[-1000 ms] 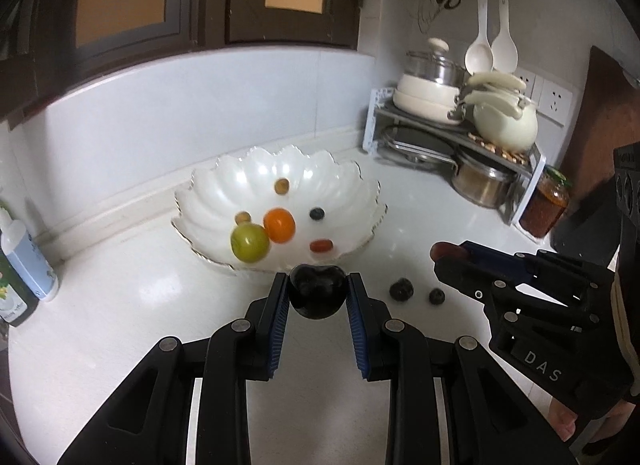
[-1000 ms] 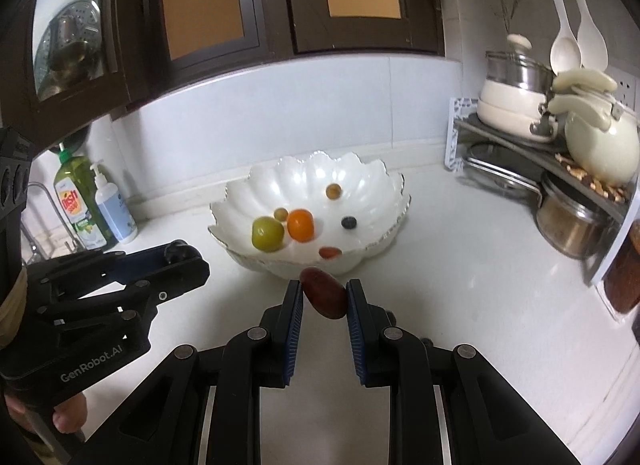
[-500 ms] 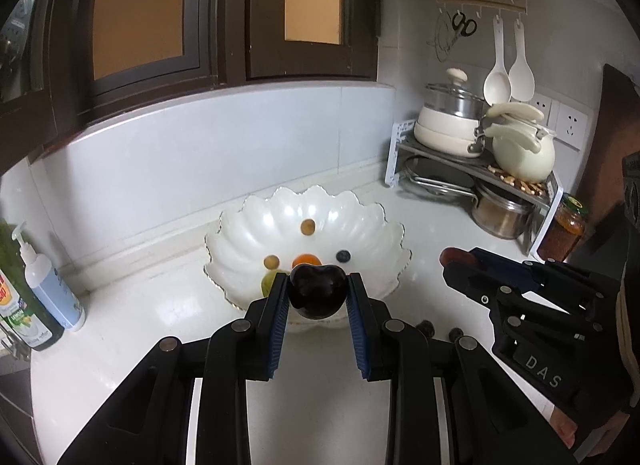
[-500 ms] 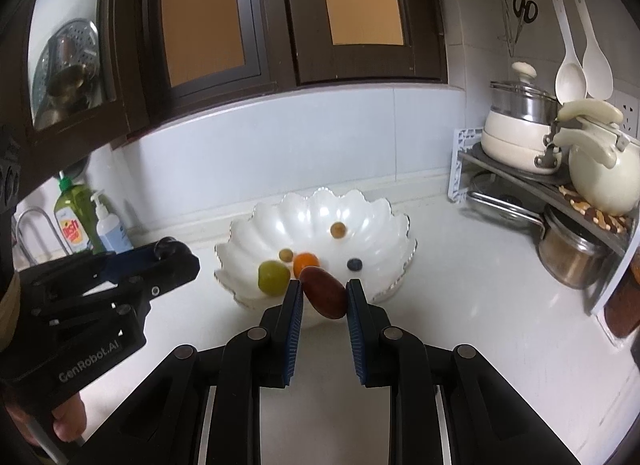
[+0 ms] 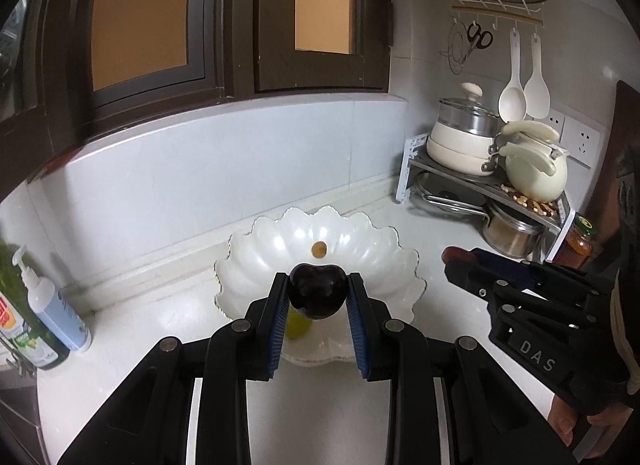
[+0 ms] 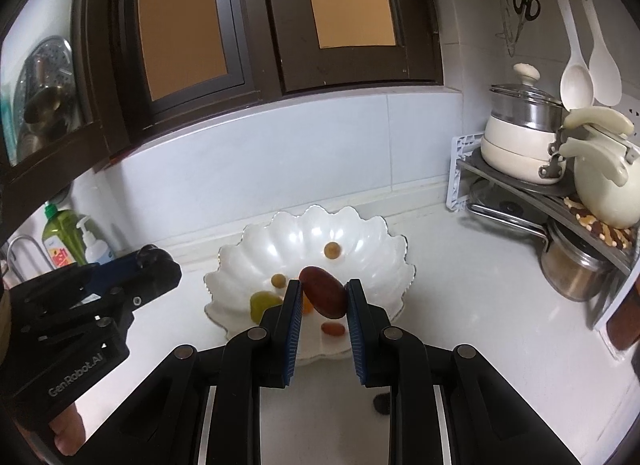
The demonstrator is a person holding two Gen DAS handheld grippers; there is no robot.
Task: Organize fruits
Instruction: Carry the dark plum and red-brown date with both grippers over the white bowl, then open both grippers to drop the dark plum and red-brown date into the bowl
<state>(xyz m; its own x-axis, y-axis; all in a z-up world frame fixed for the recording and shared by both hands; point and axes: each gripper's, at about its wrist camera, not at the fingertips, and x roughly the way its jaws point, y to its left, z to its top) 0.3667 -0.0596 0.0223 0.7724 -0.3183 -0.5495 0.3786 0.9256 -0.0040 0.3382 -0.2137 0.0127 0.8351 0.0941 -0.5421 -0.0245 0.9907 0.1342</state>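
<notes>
My left gripper [image 5: 318, 291] is shut on a dark purple, almost black plum [image 5: 318, 291], held in the air in front of the white scalloped bowl [image 5: 360, 237]. My right gripper [image 6: 323, 297] is shut on a reddish-brown oval fruit [image 6: 323, 297], also over the near side of the bowl [image 6: 360, 237]. In the bowl lie a small tan fruit [image 6: 332, 250], a second tan one [image 6: 278, 279], a green fruit [image 6: 262, 304], an orange one partly hidden behind the jaw, and a small red fruit [image 6: 333, 329]. Each gripper shows in the other's view: the right gripper [image 5: 452, 255], the left gripper [image 6: 154, 261].
A metal rack [image 5: 480, 185] with pots, a cream kettle [image 5: 536, 175] and a jar [image 5: 578, 243] fills the right corner. Soap bottles [image 5: 48, 305] stand at the left by the sink. A dark small fruit [image 6: 382, 403] lies on the white counter [image 6: 480, 305] under my right fingers.
Both grippers rose and moved toward the bowl with their fruits still held. The bowl now sits lower and closer behind the fingertips, hiding some fruits in it.
</notes>
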